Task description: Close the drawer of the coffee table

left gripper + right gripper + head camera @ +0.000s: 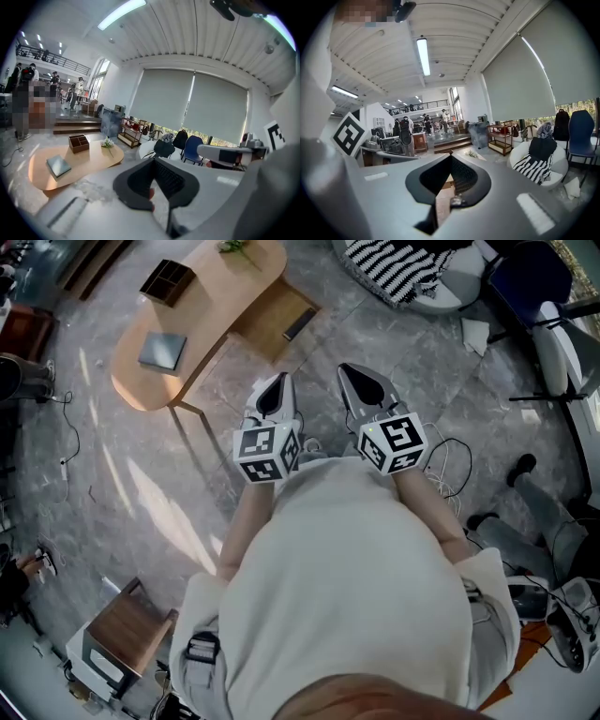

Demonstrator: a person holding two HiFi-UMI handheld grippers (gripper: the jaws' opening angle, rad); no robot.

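Head view, upper left: coffee table surface (202,306), with its drawer (270,322) pulled out on the side facing the person. A dark flat item (300,323) lies inside.

Left claw (277,382): jaws together, nothing held, short of the drawer front and not touching it.

Right claw (356,373): jaws together, empty, beside the left.

Judgement: approach step, push not yet begun. Next move calls for setting a closed claw tip squarely on the drawer front and pressing it straight toward the table.
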